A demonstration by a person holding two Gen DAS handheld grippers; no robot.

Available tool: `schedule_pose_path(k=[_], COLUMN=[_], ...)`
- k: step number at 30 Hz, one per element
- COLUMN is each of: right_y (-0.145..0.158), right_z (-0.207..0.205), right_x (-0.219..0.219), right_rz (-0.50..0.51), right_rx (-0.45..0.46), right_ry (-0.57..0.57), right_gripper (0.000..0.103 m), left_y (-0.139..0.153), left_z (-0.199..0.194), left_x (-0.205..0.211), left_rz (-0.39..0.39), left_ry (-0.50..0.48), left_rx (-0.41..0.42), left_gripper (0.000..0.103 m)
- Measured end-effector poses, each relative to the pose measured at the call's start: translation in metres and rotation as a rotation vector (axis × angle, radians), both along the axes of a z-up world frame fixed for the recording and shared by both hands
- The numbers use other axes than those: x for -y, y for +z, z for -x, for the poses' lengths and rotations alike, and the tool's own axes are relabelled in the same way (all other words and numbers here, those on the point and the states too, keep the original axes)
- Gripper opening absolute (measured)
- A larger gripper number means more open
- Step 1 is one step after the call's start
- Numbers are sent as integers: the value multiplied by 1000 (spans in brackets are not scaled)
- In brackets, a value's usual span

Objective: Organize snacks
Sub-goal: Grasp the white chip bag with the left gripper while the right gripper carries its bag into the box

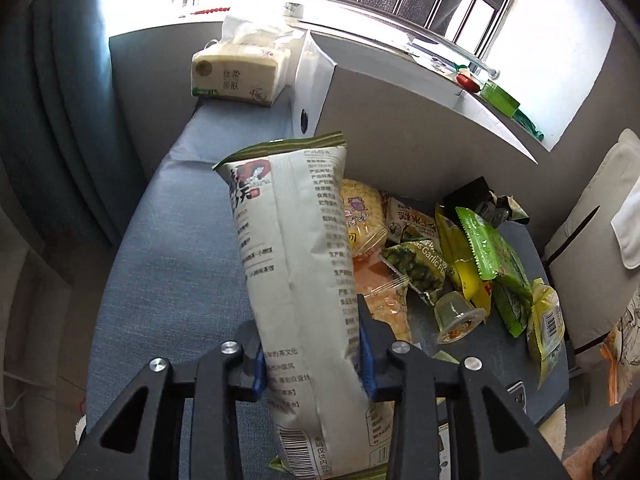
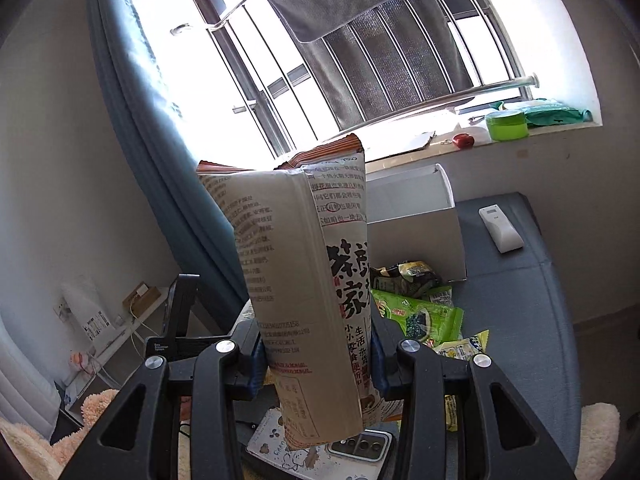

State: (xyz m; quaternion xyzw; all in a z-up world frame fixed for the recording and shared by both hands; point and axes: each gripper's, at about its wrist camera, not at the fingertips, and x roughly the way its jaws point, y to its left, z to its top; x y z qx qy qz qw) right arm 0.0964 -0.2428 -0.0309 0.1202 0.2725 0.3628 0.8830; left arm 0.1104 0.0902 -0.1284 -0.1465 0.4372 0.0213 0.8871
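Snack bags gripped in both hands — box ahead.
Left gripper (image 1: 312,364) clenched a green-edged bag (image 1: 296,280), right gripper (image 2: 318,364) an orange-edged bag (image 2: 308,280); both bags stood lengthwise along the fingers — white box (image 2: 416,216) beyond.

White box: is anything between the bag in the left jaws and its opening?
Nothing visible blocks it. The green-trimmed bag is gripped upright in the left gripper, and the white box stands just beyond it; the loose snacks lie off to the right.
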Motion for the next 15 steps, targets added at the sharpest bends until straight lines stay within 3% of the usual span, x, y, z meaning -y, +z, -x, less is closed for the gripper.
schedule_pose_path(k=[4, 8, 15], right_y=[0, 7, 39], right_z=[-5, -21, -93], right_x=[-3, -7, -23], right_rz=[-3, -14, 1], right_rx=[-5, -24, -71], right_ry=[-1, -8, -59], right_gripper=[44, 44, 44], left_y=[36, 79, 141], left_z=[12, 12, -57], left_x=[13, 21, 28], left_rz=[-58, -58, -59], left_ry=[-46, -86, -136], left_rx=[115, 237, 347], left_gripper=[38, 38, 38])
